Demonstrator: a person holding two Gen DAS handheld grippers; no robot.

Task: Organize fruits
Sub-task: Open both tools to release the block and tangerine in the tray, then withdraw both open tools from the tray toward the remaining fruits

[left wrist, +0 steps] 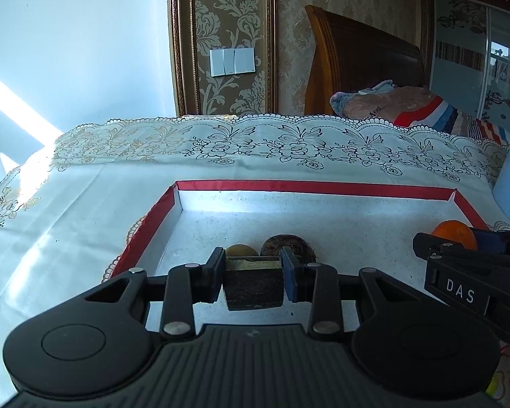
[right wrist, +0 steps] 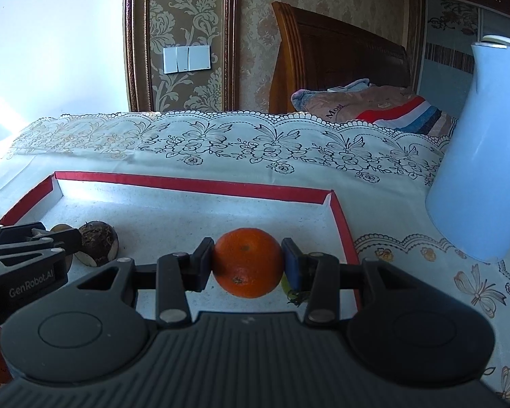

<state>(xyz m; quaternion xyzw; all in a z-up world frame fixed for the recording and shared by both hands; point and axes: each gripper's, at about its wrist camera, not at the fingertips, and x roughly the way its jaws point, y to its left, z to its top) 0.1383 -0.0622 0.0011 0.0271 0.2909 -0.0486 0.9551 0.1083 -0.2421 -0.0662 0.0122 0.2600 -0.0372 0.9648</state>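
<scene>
The left gripper (left wrist: 253,277) is clamping a dark, squarish piece (left wrist: 254,289) between its fingers, over the tray (left wrist: 309,187). What the piece is cannot be told: its face is dark and rough with a pale, worn upper edge, and the finger pads are covering both its sides. Just beyond it, two round things are lying on the tray floor, touching or nearly so: a yellowish-brown one (left wrist: 242,250), mostly hidden behind the gripped piece, and a darker, hairy brown one (left wrist: 294,243) with its lower part blocked by the right finger. In the right wrist view the same pair are showing at the left, the brown one (right wrist: 98,238) clear and the yellowish one (right wrist: 60,227) half cut off by the left gripper's body.

The right gripper (right wrist: 247,263) is squeezing an orange (right wrist: 247,261) between its fingers, above the tray's (right wrist: 187,185) right part, near the red right wall. Whether the orange is touching the floor cannot be told. Behind the right finger a yellow-green thing (right wrist: 285,285) with a dark stem is peeking out, too hidden to name.

A pale blue jug (right wrist: 482,156) is standing on the tablecloth (right wrist: 221,146) beside the tray, its right side running out of frame.
</scene>
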